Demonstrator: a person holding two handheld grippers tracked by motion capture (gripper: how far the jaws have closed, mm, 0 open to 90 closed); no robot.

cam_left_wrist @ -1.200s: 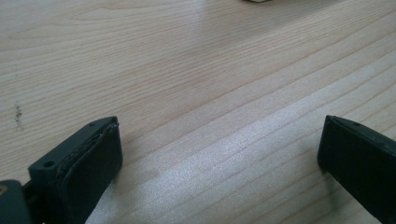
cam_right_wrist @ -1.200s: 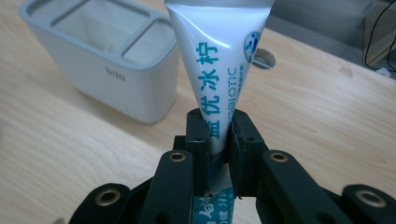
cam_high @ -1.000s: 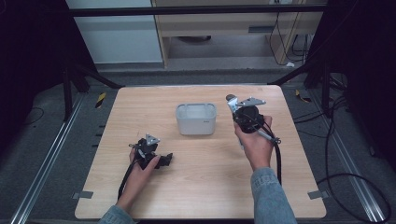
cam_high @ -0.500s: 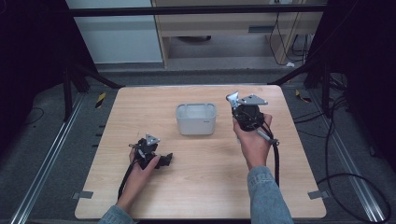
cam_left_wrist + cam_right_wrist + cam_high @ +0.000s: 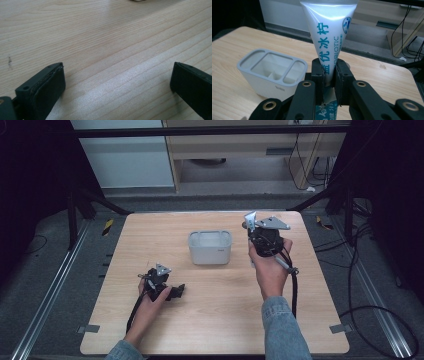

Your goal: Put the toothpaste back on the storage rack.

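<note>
Beside the white holder (image 5: pixel 272 72) on the worktop (image 5: pixel 220 310), the right tool (image 5: pixel 329 75) pinches an upright toothpaste tube (image 5: pixel 328 32) near its lower end, so it could tilt and miss a slot, while the left tool (image 5: pixel 117 85) rests wide open, empty.

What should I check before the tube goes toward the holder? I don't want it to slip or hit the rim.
1. Grip on the tube: ok, the right gripper is shut on it near the lower end.
2. Tube attitude: ok, it stands roughly upright with the flat crimped end up.
3. Holder upright with openings facing up: ok.
4. Holder compartments free: cannot tell fully; the visible slots look empty.
5. Left gripper out of the way: ok, open, low over the table, apart from the holder.
6. Tube over the holder: not ok, it is beside it in the high view.
</note>
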